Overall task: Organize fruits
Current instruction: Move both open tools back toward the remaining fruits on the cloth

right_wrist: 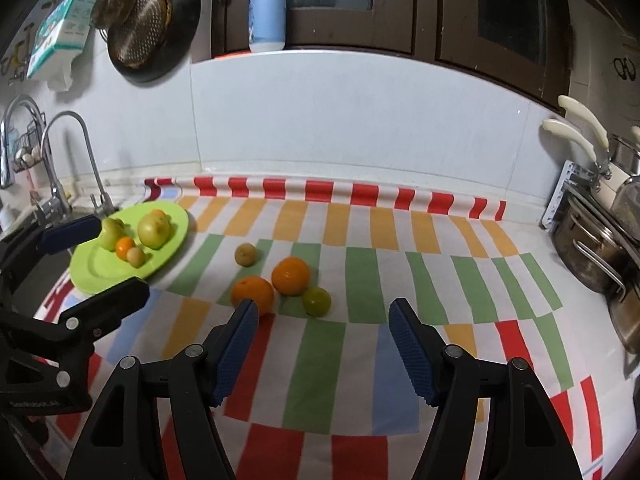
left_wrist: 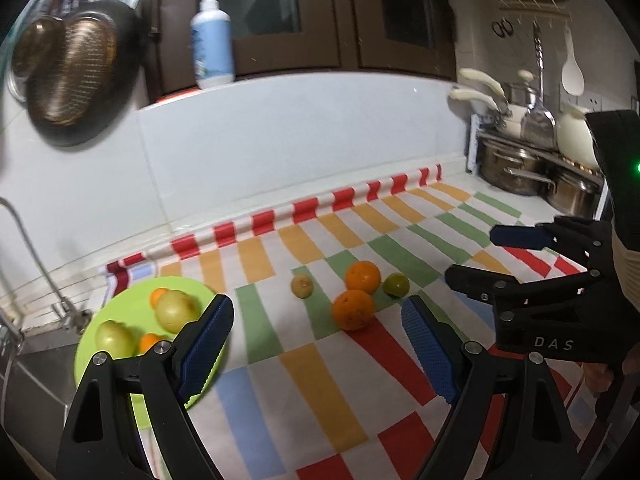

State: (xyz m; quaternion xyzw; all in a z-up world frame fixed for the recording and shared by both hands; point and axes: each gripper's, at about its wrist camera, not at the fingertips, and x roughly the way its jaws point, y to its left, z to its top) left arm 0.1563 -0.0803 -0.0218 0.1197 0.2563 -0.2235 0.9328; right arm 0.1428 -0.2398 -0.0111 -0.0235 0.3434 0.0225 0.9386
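A green plate [left_wrist: 188, 286] [right_wrist: 92, 266] at the left holds two green apples [left_wrist: 175, 309] [right_wrist: 154, 229], small oranges [right_wrist: 125, 247] and a small yellowish fruit [right_wrist: 136, 256]. On the striped cloth lie two oranges [left_wrist: 353, 309] [right_wrist: 291, 275], a small green fruit [left_wrist: 396, 284] [right_wrist: 316, 301] and a small yellowish fruit [left_wrist: 302, 286] [right_wrist: 245, 254]. My left gripper [left_wrist: 318, 316] is open and empty, above the cloth between plate and oranges. My right gripper [right_wrist: 322, 316] is open and empty, just short of the near orange [right_wrist: 252, 294] and the green fruit.
A sink with taps [right_wrist: 60, 152] lies left of the plate. Pots [left_wrist: 516, 168] [right_wrist: 592, 252] stand at the right end of the counter. A pump bottle [right_wrist: 267, 12] stands on the ledge above the white backsplash. A pan [left_wrist: 72, 76] hangs on the wall.
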